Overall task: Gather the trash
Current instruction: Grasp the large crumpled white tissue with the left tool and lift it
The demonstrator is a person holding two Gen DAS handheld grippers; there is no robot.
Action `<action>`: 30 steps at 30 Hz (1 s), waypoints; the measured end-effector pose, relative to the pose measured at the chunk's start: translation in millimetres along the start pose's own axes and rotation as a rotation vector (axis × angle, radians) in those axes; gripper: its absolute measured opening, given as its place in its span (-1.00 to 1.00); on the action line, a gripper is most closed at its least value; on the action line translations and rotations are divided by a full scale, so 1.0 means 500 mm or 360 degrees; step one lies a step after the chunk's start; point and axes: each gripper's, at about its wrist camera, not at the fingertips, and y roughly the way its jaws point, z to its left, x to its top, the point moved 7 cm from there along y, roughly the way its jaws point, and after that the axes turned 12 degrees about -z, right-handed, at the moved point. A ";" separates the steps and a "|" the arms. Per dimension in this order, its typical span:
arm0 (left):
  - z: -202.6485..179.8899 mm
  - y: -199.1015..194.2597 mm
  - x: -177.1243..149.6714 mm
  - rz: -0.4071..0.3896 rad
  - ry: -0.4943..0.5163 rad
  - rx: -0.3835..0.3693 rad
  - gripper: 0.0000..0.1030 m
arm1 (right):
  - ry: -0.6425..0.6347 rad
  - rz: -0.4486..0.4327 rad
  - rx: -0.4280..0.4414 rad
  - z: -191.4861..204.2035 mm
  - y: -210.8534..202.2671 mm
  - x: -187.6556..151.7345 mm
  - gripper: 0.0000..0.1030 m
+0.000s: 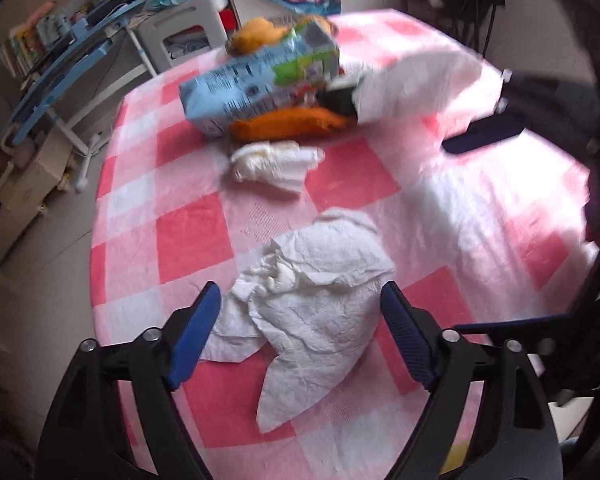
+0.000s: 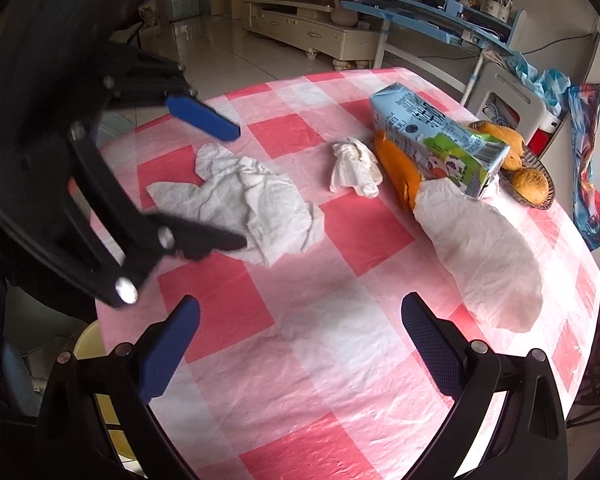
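Tissue (image 1: 312,300), crumpled and white, lies on the checked tablecloth (image 1: 188,240) between my left gripper's (image 1: 300,304) wide-spread fingers. Only my right wrist view shows that gripper (image 2: 236,184) from the side, tilted down over the tissue (image 2: 244,204), and a basket (image 2: 540,184) of bread behind the milk carton (image 2: 436,136). A smaller wad (image 2: 356,168) sits just before the carton. My right gripper (image 2: 300,344) hovers wide open, well short of the tissue.
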 end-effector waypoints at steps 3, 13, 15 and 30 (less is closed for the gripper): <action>0.016 -0.012 0.008 0.0026 -0.0159 -0.0096 -0.55 | -0.0007 -0.0012 0.0003 0.000 0.003 0.006 0.88; 0.172 -0.138 0.047 -0.0222 -0.0752 0.0023 -0.84 | 0.0101 -0.0129 0.0033 0.007 0.039 0.072 0.88; 0.203 -0.150 0.046 -0.0267 -0.0883 0.0021 -0.84 | 0.0123 -0.0138 0.0022 0.005 0.052 0.086 0.88; 0.219 -0.176 0.087 -0.0427 -0.1029 -0.0092 -0.84 | 0.0305 -0.0111 -0.0059 -0.035 0.123 0.123 0.52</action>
